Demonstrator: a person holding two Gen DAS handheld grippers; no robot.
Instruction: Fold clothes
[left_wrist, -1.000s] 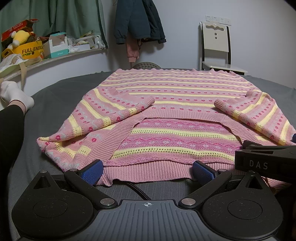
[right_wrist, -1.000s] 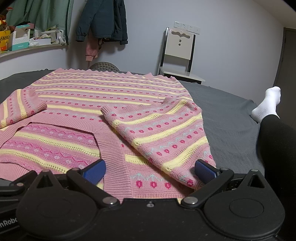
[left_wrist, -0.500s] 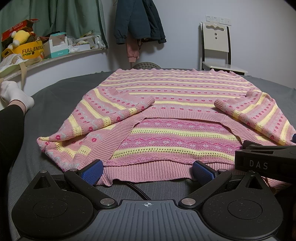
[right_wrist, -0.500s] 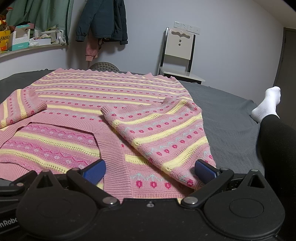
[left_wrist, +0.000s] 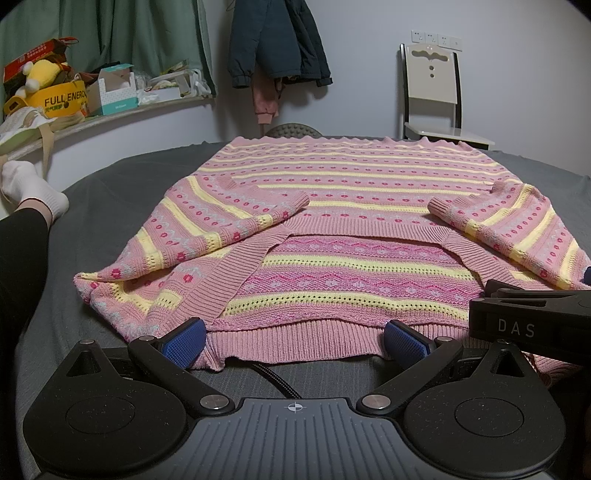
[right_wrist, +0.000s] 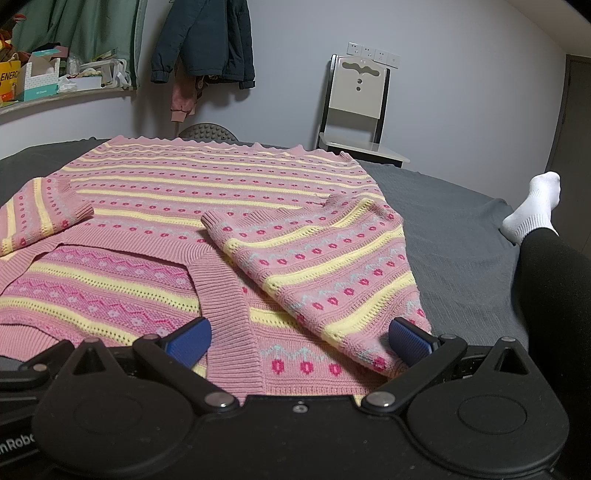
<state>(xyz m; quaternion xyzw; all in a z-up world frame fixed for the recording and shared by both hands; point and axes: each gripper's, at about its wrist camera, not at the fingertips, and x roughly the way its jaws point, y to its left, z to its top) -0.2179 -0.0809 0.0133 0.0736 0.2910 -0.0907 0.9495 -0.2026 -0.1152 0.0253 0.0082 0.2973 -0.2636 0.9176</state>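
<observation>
Left wrist view showed the pink striped sweater (left_wrist: 343, 206) spread flat on the gray bed (left_wrist: 110, 192), both sleeves laid inward across its body. The left gripper (left_wrist: 295, 338) hovered at the sweater's near ribbed edge with its fingers apart and nothing between them; the right gripper's black body sat just to the right of that edge. A cable (left_wrist: 273, 380) ran under the same edge and could, I judged, snag the knit on a lift. Right wrist view showed the right gripper (right_wrist: 299, 341) spread wide over the sweater's (right_wrist: 221, 192) near right corner, the folded sleeve (right_wrist: 317, 266) lying between its fingers. That loose sleeve might slide off if the corner rose unevenly. A socked foot (right_wrist: 535, 206) lay right of the sweater, a chair (right_wrist: 360, 110) beyond it.
</observation>
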